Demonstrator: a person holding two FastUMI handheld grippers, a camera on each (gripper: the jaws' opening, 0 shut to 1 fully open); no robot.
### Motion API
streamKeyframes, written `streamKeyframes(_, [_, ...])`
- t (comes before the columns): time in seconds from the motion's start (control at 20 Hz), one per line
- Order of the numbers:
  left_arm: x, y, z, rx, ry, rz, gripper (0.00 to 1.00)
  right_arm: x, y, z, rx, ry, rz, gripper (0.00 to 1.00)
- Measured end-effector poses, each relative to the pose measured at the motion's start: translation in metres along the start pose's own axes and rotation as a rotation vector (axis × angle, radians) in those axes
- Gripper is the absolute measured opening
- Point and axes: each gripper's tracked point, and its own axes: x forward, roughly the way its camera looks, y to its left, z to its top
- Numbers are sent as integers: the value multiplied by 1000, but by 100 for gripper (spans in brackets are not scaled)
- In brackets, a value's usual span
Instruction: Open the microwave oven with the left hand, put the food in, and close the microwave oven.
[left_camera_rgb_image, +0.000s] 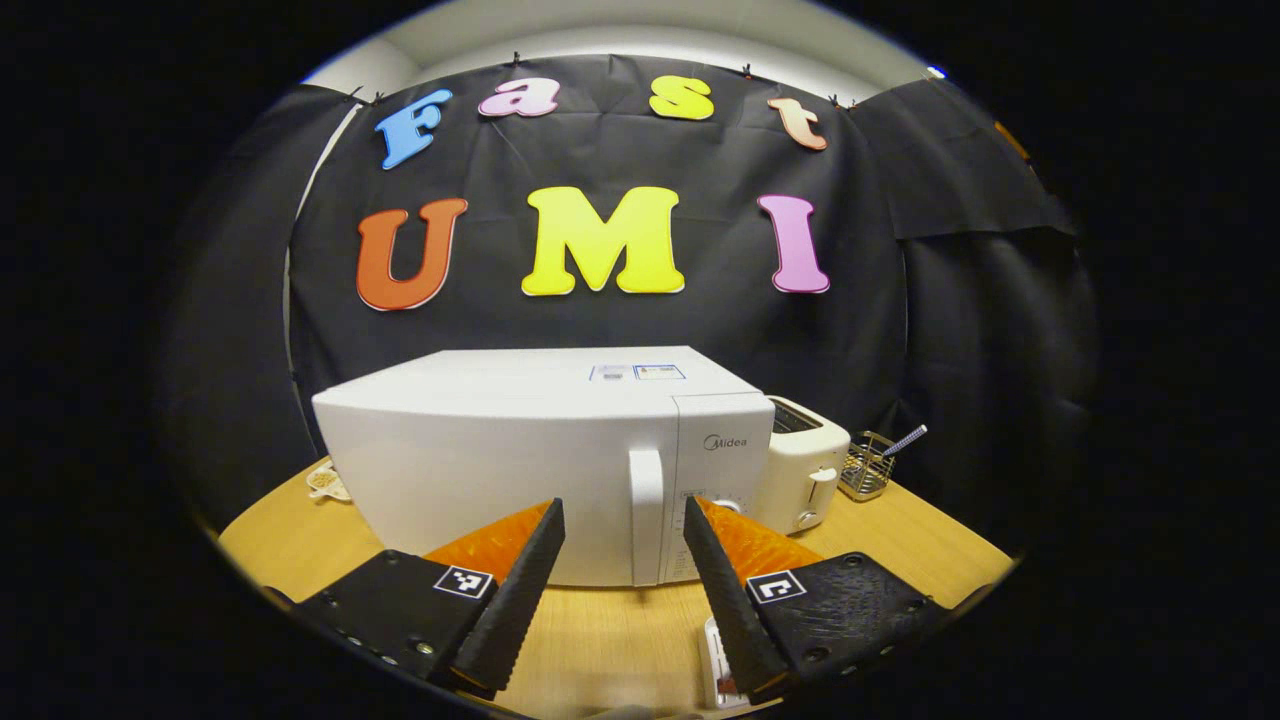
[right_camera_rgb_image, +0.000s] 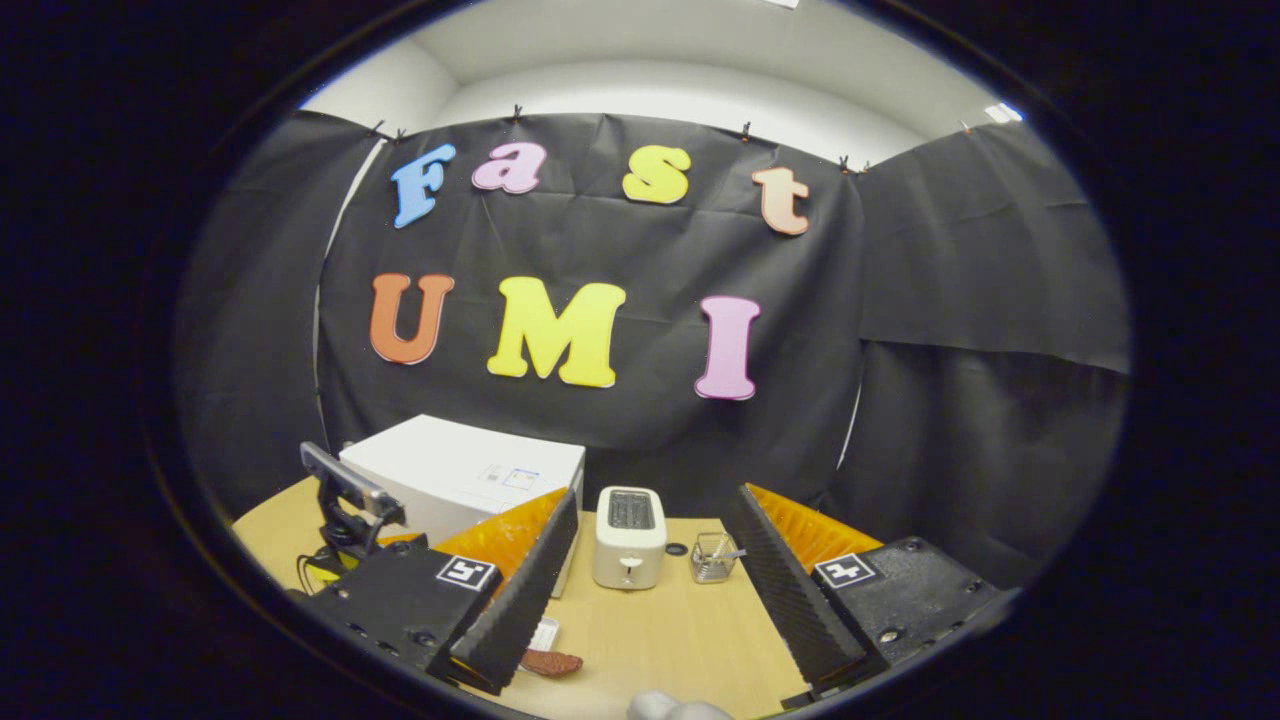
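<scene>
Spread left gripper (left_camera_rgb_image: 625, 535) faces the shut microwave (left_camera_rgb_image: 545, 460), door handle (left_camera_rgb_image: 646, 515) at 12 o'clock between its fingers, likely lining up the pull; right gripper (right_camera_rgb_image: 650, 545) spread, food (right_camera_rgb_image: 550, 662) at 7 o'clock.

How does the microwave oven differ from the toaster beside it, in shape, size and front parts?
The microwave oven is a wide, low box, much bigger than the toaster, which is narrow and upright with rounded corners. The microwave oven has a vertical door handle on its shut front; the toaster has a slot on top and a small lever on its end. The microwave oven is white, the toaster cream. Both stand on the wooden table.
</scene>
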Motion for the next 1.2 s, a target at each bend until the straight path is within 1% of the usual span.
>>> streamKeyframes(0.2, [45, -7, -18, -2, 12, 9, 79, 26, 0, -16, 25, 39, 14, 100])
streamKeyframes(0.25, [50, -8, -18, -7, 10, 3, 79, 30, 1, -19, 32, 48, 22, 91])
streamKeyframes(0.3, [56, -9, -20, -10, 13, 2, 79, 33, 0, -21, 39, 58, 22, 100])
streamKeyframes(0.35, [58, -8, -19, -11, 12, 1, 75, 34, -2, -24, 40, 63, 18, 100])
streamKeyframes(0.4, [57, -4, -18, -12, 7, 16, 54, 36, -5, -23, 36, 62, 14, 100])
streamKeyframes(0.45, [58, 0, -21, -15, 14, 39, 55, 36, -6, -23, 29, 59, 9, 91])
streamKeyframes(0.5, [60, -2, -24, -25, 21, 29, 35, 36, -7, -20, 25, 51, 5, 91])
streamKeyframes(0.55, [64, -4, -27, -27, 35, 29, 33, 36, -7, -22, 19, 56, 2, 100])
streamKeyframes(0.6, [60, -2, -25, -33, 37, 28, 27, 36, -6, -22, 14, 59, 6, 100])
streamKeyframes(0.65, [59, -2, -25, -52, 48, 25, 24, 36, -5, -22, 11, 61, 8, 100])
streamKeyframes(0.7, [56, -3, -28, -59, 54, 24, 23, 36, -4, -20, 10, 56, 10, 91])
streamKeyframes(0.75, [57, -3, -26, -52, 54, 22, 18, 35, -5, -18, 8, 51, 8, 91])
streamKeyframes(0.8, [56, -1, -26, -49, 55, 20, 14, 35, -4, -16, 4, 49, 8, 100])
streamKeyframes(0.85, [55, -1, -27, -50, 58, 17, 14, 34, -2, -17, -3, 48, 12, 100])
streamKeyframes(0.9, [56, -2, -27, -46, 62, 16, 14, 32, 0, -14, -9, 42, 15, 91])
streamKeyframes(0.95, [55, -2, -28, -43, 61, 14, 14, 31, 0, -13, -14, 39, 13, 100])
streamKeyframes(1.2, [53, -4, -28, -68, 70, -17, 14, 21, 4, -8, -31, 26, 24, 100])
